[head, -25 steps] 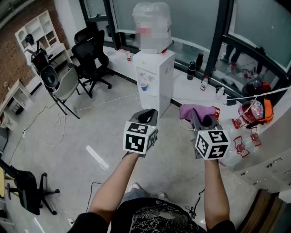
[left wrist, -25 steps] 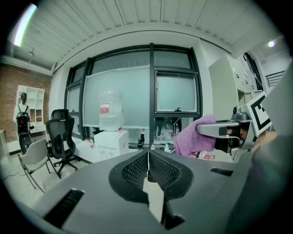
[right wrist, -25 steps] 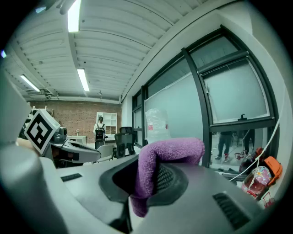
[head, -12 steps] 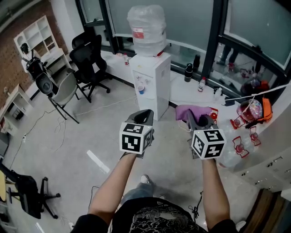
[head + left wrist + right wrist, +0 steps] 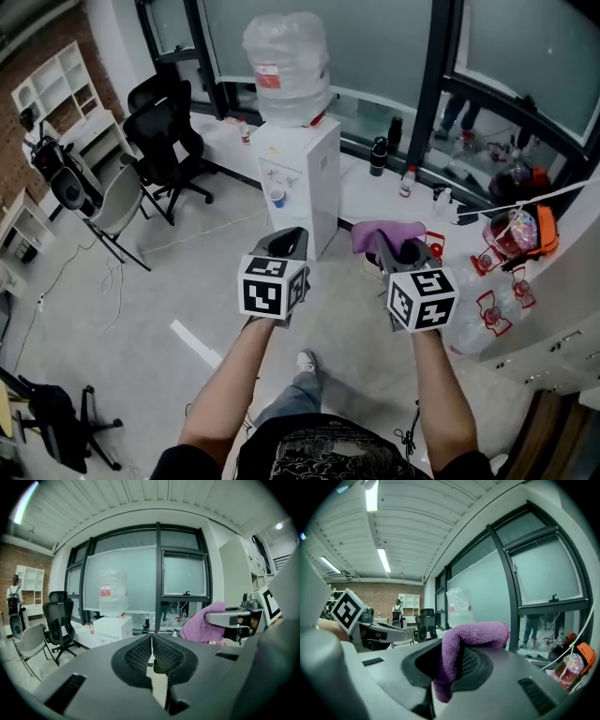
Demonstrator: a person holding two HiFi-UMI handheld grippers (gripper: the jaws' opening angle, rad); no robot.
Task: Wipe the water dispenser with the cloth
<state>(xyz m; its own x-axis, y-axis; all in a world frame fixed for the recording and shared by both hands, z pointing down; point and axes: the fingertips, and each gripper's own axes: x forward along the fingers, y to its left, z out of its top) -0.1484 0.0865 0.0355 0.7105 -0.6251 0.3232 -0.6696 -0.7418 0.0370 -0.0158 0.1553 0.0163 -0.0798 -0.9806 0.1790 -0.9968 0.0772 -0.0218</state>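
The purple cloth (image 5: 382,233) sits pinched in the right hand-held gripper (image 5: 392,247). Beside it, the left hand-held gripper (image 5: 290,238) is pressed together, empty.

A: Floor?
B: Pale grey floor (image 5: 131,300), with one white strip (image 5: 195,343) on it.
A: Walls, glazing?
B: Brick wall (image 5: 386,599) behind a white shelf unit (image 5: 52,84). Black-framed windows (image 5: 375,37) with frosted panes, above a white ledge (image 5: 370,197).
A: Furniture, light?
B: Two black office chairs (image 5: 164,131), one grey chair (image 5: 112,202). Strip lights (image 5: 384,559) are lit on a white ribbed ceiling (image 5: 408,527).
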